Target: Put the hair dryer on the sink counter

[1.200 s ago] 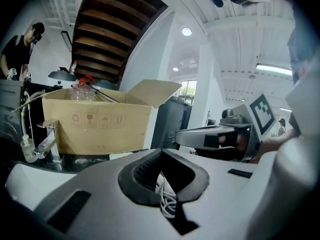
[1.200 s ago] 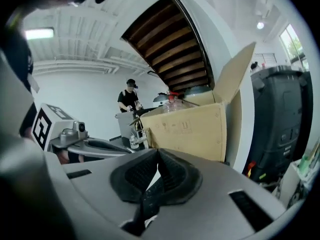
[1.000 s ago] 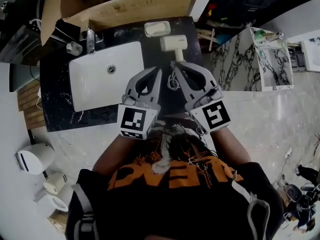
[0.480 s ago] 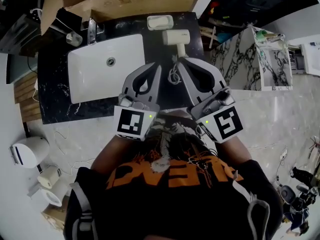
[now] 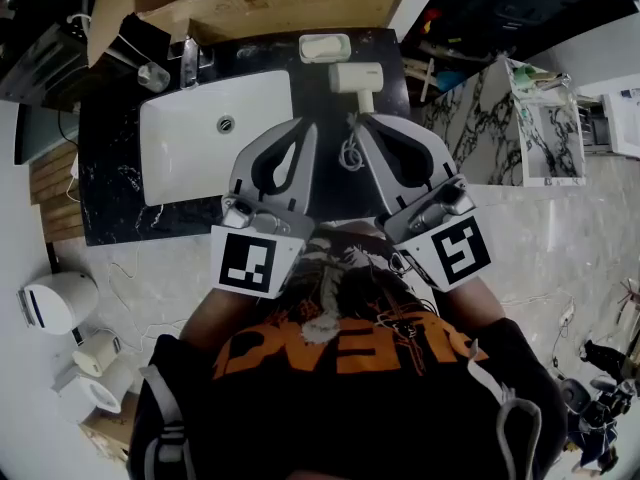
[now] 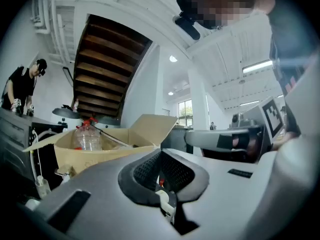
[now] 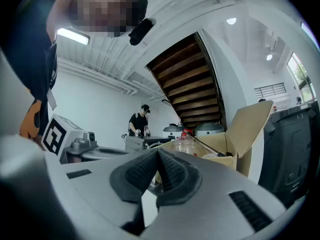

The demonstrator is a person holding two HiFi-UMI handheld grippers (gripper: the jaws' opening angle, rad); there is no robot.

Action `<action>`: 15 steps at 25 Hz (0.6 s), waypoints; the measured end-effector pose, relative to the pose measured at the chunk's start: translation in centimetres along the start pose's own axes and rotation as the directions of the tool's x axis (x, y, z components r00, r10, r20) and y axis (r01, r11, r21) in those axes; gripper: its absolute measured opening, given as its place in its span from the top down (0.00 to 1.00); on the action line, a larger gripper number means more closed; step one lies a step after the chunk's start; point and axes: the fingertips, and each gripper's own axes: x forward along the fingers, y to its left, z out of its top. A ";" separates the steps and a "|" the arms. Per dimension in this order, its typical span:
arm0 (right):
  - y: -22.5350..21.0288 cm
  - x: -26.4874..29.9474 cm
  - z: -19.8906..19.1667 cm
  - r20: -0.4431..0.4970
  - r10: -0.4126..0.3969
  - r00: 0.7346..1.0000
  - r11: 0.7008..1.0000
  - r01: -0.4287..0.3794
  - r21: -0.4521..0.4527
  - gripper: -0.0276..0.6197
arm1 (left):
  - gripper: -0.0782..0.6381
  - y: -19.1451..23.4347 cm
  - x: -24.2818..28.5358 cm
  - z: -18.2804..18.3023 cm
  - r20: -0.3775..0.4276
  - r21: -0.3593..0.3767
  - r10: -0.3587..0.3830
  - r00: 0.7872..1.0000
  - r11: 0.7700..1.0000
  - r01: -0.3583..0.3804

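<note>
A: Surface, head view?
B: Black marble sink counter (image 5: 110, 183), white basin (image 5: 200, 143) at 10 o'clock of frame ctr. Cardboard box (image 5: 280, 3) at 12, behind the counter.
A: Task item?
B: 1x hair dryer (image 5: 355, 76), lying on the counter at 12 o'clock of both grippers, apart from them. White dish (image 5: 325, 47) just beyond it. Coiled cord (image 5: 350, 154) betw. the grippers.
A: Grippers?
B: The left gripper (image 5: 303, 133) at 11, right gripper (image 5: 368, 126) at 1, tips twd the dryer, no contact.
A: Left gripper view?
B: Jaws clenched, pads meet, nothing held. Box w/ plastic bottle (image 6: 86, 136) at 9, other gripper at 3.
A: Right gripper view?
B: Jaws clenched too, empty. Box at 3, person (image 7: 140, 121) standing at 12, stair underside (image 7: 192, 84) above.
</note>
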 end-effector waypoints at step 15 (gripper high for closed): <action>0.7 1.4 -1.8 -0.052 0.006 0.999 1.000 -0.005 0.009 0.93 | 0.86 0.8 -0.9 1.3 0.010 0.027 0.014 1.000 1.000 -0.014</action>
